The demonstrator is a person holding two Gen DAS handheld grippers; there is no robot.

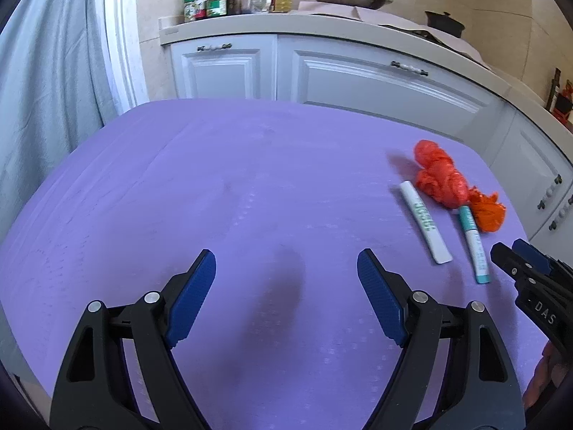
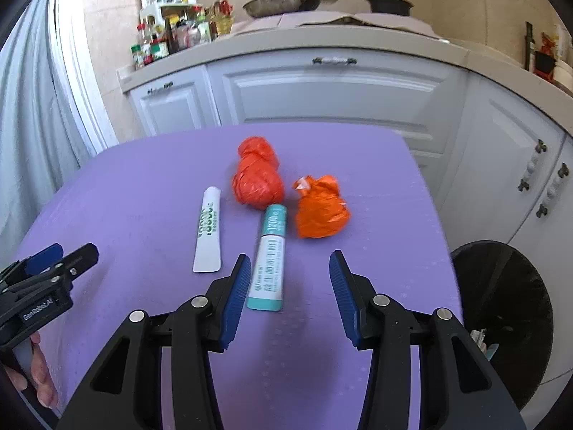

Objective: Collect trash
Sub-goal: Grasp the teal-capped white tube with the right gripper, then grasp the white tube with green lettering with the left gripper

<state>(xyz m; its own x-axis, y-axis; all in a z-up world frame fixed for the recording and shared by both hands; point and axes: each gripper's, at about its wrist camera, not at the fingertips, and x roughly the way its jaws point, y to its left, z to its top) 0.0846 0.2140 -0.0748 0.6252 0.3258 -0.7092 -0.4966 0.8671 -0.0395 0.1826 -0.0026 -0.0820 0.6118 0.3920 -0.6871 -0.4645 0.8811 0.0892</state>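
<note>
Four trash items on the purple desk; both tongs spread wide, grasping nothing.

Teal-and-white tube (image 2: 269, 258) lies flat, its near end just beside the right tongs' (image 2: 288, 288) left pad, contact unclear. White flattened tube (image 2: 208, 231), green print, lies left of it, apart. Crinkled red plastic wad (image 2: 258, 175) touches the teal tube's far cap; orange crumpled bag (image 2: 320, 208) sits just right. Left tongs (image 1: 286, 295) hover released over bare desk (image 1: 215, 179), smooth matte purple with faint dotting. Ribbed blue pads, black frames. Black-lined bin (image 2: 501, 315) stands right of the desk.
</note>
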